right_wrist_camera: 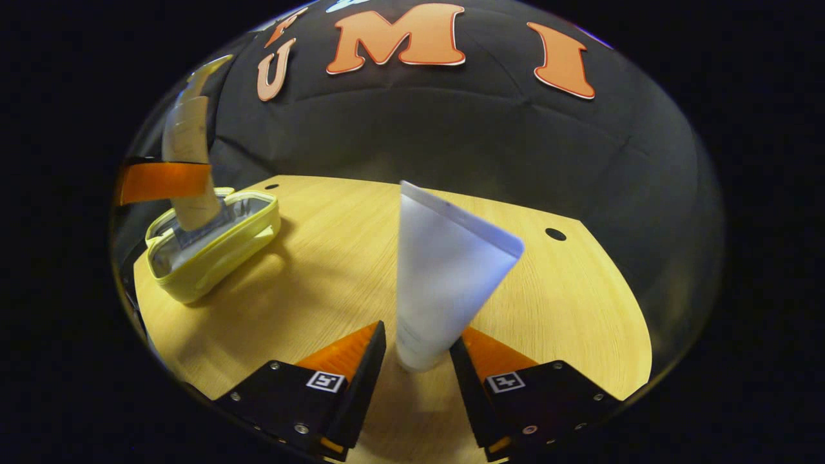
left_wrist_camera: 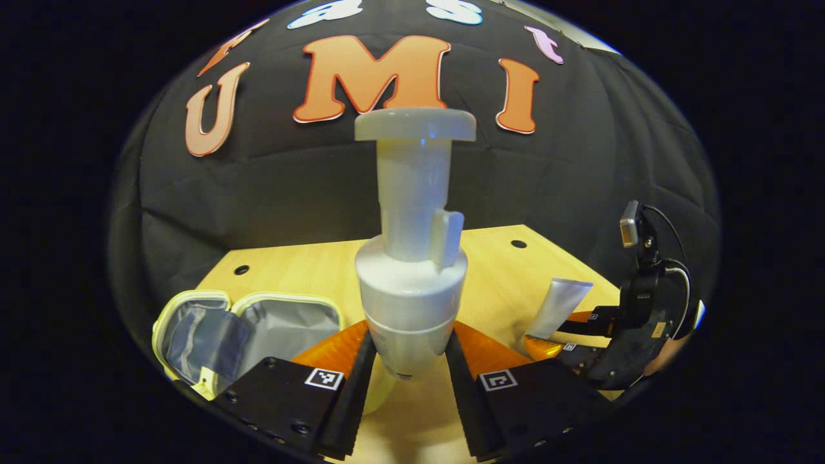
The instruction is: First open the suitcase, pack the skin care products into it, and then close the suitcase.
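Suitcase (left_wrist_camera: pixel 251 328) first, at the far left of my left gripper view: a small pale-yellow zip case with a grey lining, lying open on the wooden counter (left_wrist_camera: pixel 496 258). My left gripper (left_wrist_camera: pixel 406 380) holds a white pump bottle (left_wrist_camera: pixel 412 258) upright, both jaws pressed against its lower body, its flat pump head up against the black wall cloth. To the right of it in that same view stands a white tube (left_wrist_camera: pixel 557 308), crimped end up, with my right gripper (left_wrist_camera: pixel 580 335) closed around its lower part near the right edge of the counter.

My right gripper view shows the case (right_wrist_camera: pixel 213 248) at the left, near the counter's left edge, lid up and the grey inside showing. Above it hangs the pump bottle (right_wrist_camera: pixel 190 161), tilted by the lens, with one finger of my left gripper (right_wrist_camera: pixel 164 182) across it; the bottle's base is over the open case, though I cannot tell whether it touches the lining. In the middle of that view the tube (right_wrist_camera: pixel 445 270) rises between my right gripper's (right_wrist_camera: pixel 419 361) jaws, which press on its narrow lower end from both sides. Bare counter (right_wrist_camera: pixel 335 258) lies between case and tube, so the two are well apart.
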Demonstrator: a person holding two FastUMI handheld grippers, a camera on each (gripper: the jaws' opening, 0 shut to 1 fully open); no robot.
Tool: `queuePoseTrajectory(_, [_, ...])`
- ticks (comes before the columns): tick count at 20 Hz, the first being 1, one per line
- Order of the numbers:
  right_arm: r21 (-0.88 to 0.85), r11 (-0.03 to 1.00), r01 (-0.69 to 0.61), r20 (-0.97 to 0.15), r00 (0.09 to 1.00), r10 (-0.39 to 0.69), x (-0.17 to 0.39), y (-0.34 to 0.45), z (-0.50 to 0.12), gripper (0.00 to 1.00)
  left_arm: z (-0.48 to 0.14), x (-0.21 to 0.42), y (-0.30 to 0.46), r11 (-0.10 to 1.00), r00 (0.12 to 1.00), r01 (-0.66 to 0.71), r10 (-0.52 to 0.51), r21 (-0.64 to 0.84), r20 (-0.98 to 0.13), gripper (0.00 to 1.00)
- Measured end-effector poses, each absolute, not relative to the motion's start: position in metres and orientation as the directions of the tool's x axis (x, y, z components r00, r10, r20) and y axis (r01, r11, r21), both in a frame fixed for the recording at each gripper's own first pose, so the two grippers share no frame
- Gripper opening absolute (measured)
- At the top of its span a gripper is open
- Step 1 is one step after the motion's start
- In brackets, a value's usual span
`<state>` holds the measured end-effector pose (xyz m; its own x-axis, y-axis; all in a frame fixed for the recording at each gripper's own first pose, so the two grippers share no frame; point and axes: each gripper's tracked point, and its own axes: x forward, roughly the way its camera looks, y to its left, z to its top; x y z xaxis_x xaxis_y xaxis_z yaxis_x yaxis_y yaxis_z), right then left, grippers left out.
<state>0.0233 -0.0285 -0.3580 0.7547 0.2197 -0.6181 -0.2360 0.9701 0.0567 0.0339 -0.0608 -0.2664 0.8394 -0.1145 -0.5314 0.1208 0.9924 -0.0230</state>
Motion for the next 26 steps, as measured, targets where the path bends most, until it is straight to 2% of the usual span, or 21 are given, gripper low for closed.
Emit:
queuePoseTrajectory(2, [0.086, 0.971, -0.223, -0.62, 0.751, 0.227, 0.022, -0.025, -0.358, 0.55, -0.262, 0.025, -0.041, 0.996, 0.837, 0.094, -0.077, 0.003, -0.542, 0.63])
queuePoseTrajectory(6, [0.121, 0.973, -0.198, -0.653, 0.723, 0.228, 0.019, -0.021, -0.354, 0.48, -0.264, 0.012, 0.002, 0.999, 0.823, 0.037, -0.029, 0.003, -0.567, 0.62])
queuePoseTrajectory(11, [0.108, 0.975, -0.196, -0.634, 0.741, 0.219, 0.016, -0.01, -0.318, 0.45, -0.261, 0.006, 0.048, 1.0, 0.817, -0.005, -0.003, -0.011, -0.577, 0.62])
queuePoseTrajectory(19, [0.099, 0.974, -0.203, -0.596, 0.772, 0.222, 0.008, 0.038, -0.245, 0.45, -0.275, -0.002, 0.109, 0.999, 0.77, 0.031, -0.041, -0.027, -0.636, 0.62])
queuePoseTrajectory(26, [0.147, 0.966, -0.212, -0.581, 0.772, 0.258, 0.004, 0.105, -0.206, 0.42, -0.308, -0.001, 0.143, 0.993, 0.665, 0.086, -0.118, -0.082, -0.737, 0.62])
